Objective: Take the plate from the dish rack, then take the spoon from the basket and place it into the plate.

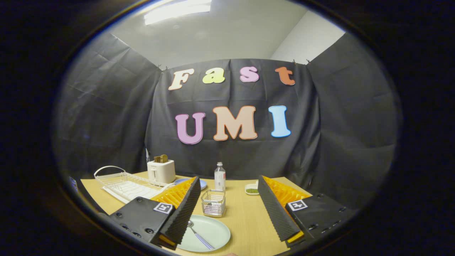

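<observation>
A pale green plate (209, 232) lies flat on the wooden table (245, 220), close to my left finger. A spoon (199, 236) with a striped handle rests in it, bowl end toward the finger. Just beyond the plate stands a small wire basket (213, 202). The white wire dish rack (124, 185) sits further left and holds no plate. My gripper (229, 231) hovers above the table, fingers wide open with nothing between them.
A white toaster (161, 170) with bread in it stands behind the rack. A blue plate (202, 183) lies beside it. A clear bottle (220, 176) stands at the middle back, and a small white dish (252, 189) of green bits sits to its right.
</observation>
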`<state>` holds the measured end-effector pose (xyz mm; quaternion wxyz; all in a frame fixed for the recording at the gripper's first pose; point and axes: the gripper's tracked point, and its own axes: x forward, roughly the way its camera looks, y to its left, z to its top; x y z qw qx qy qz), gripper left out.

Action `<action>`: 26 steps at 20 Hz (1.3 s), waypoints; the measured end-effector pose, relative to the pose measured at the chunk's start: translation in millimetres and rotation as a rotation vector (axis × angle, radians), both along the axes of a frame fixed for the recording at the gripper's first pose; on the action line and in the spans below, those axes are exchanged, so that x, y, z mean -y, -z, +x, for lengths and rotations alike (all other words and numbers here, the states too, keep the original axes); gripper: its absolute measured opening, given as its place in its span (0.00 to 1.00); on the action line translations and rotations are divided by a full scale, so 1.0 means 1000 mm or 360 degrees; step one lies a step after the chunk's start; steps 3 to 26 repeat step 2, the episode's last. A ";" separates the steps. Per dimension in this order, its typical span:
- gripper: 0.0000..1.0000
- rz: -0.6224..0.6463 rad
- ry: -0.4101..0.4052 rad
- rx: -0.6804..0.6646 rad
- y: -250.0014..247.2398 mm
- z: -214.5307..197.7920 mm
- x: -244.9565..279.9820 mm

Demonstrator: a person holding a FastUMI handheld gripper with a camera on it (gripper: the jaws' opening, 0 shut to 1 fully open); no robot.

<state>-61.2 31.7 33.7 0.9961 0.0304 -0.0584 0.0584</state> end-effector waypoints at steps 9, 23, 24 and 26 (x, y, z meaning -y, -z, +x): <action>1.00 0.0009 -0.0008 -0.0002 0.000 -0.001 -0.001; 1.00 0.0009 -0.0008 -0.0002 0.000 -0.001 -0.001; 1.00 0.0009 -0.0008 -0.0002 0.000 -0.001 -0.001; 1.00 0.0009 -0.0008 -0.0002 0.000 -0.001 -0.001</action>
